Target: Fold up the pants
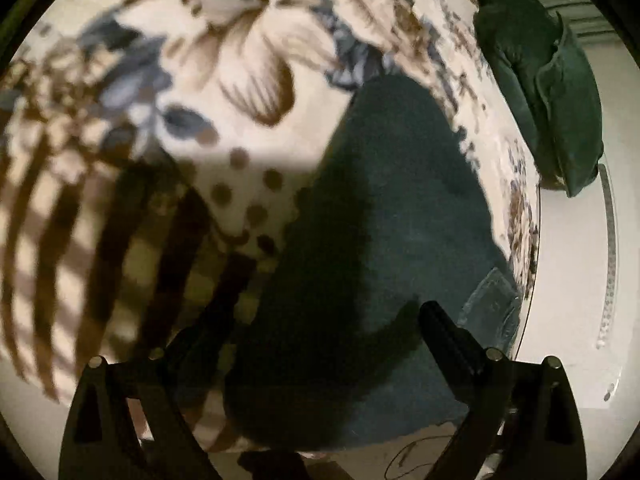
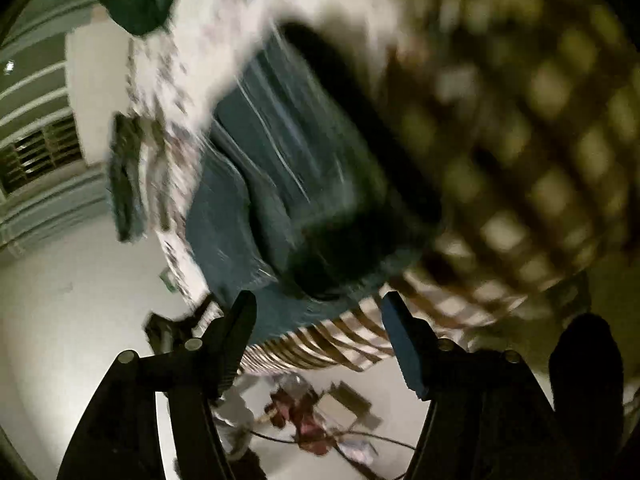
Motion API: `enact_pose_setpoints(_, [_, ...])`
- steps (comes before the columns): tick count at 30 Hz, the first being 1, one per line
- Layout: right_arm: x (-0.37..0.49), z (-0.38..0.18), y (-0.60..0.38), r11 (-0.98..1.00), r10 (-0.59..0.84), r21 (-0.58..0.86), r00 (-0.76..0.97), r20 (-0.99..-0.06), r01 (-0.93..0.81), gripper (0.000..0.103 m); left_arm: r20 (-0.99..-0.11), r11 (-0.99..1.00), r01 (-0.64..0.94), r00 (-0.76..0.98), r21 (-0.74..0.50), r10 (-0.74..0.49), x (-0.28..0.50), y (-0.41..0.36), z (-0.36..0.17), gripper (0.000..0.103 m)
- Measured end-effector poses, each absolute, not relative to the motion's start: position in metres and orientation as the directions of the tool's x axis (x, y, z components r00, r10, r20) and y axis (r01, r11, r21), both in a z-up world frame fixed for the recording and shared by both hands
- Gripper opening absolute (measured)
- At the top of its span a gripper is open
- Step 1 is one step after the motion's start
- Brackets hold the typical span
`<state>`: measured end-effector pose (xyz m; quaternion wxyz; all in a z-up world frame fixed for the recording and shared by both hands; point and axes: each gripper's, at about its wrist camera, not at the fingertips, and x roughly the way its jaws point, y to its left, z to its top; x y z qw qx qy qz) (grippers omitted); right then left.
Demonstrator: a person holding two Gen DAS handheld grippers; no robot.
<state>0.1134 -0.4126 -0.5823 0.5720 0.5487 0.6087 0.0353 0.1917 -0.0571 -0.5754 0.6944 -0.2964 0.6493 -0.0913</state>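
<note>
Dark teal pants [image 1: 384, 208] lying on a bed under a floral and plaid blanket [image 1: 248, 80], near its edge, white floor [image 1: 568, 280] beyond. Appearing already doubled over at least once: a compact bundle with a lighter hem or cuff [image 1: 492, 304] peeking out at the right side in the left wrist view. Second dark green heap, perhaps another garment or a pillow [image 1: 540, 88], sitting farther along the bed, well apart from the pants.

Left gripper [image 1: 300, 328] hovering over the near end of the pants, jaws standing wide, nothing pinched between them; cloth showing through the gap.

Right gripper [image 2: 320, 320] also standing open, jaws spread on either side of the near edge of the pants [image 2: 280, 184] and the blanket's striped border [image 2: 328, 340]; no cloth clamped. Right view heavily smeared, so fold lines hard to read. Clutter and cables on the floor [image 2: 312, 420] below the bed edge.

Step in hand, judging by the open jaws over a partly folded bundle: lining up for a fresh grasp between folds.

Next move likely calling for: lowering both grippers to the near edge, pinching pants cloth only and not the blanket beneath, taking all layers together, then carrying that edge across evenly.
</note>
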Motion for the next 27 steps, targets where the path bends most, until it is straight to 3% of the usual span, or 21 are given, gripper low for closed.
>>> enact_pose_setpoints(4, [0.123,-0.607,-0.391,0.319,0.725,0.712,0.323,-0.608,0.625,0.092,-0.830,0.802,-0.215,0.129,-0.558,-0.543,0.198,-0.059,-0.584,0.097])
enact_pose_setpoints(12, [0.129,-0.584,-0.389,0.271,0.624,0.803,0.538,-0.566,0.531,0.092,-0.824,0.811,-0.144,0.103,-0.567,-0.558,0.204,-0.065,-0.580,0.097])
enact_pose_setpoints(20, [0.159,-0.613,-0.402,0.237,0.644,0.758,0.486,-0.591,0.608,0.094,-0.818,0.811,-0.117,0.147,-0.573,-0.556,0.200,-0.071,-0.581,0.097])
enact_pose_setpoints(21, [0.161,-0.611,-0.398,0.237,0.639,0.763,0.495,-0.589,0.601,0.094,-0.813,0.811,-0.102,0.167,-0.577,-0.558,0.199,-0.073,-0.578,0.090])
enact_pose_setpoints(22, [0.162,-0.609,-0.395,0.244,0.633,0.768,0.503,-0.588,0.592,0.093,-0.813,0.818,-0.077,0.195,-0.570,-0.549,0.197,-0.078,-0.574,0.077])
enact_pose_setpoints(23, [0.165,-0.607,-0.390,0.255,0.630,0.770,0.504,-0.591,0.584,0.092,-0.825,0.835,-0.061,0.205,-0.547,-0.526,0.197,-0.082,-0.571,0.074])
enact_pose_setpoints(24, [0.166,-0.605,-0.387,0.259,0.630,0.780,0.512,-0.584,0.570,0.084,-0.830,0.844,-0.048,0.218,-0.534,-0.513,0.196,-0.084,-0.568,0.067])
enact_pose_setpoints(25, [0.166,-0.603,-0.384,0.273,0.628,0.774,0.504,-0.593,0.571,0.069,-0.828,0.844,-0.051,0.235,-0.534,-0.510,0.195,-0.082,-0.566,0.058])
enact_pose_setpoints(27, [0.167,-0.601,-0.379,0.289,0.616,0.771,0.507,-0.603,0.567,0.057,-0.808,0.818,-0.092,0.254,-0.568,-0.532,0.193,-0.071,-0.565,0.045])
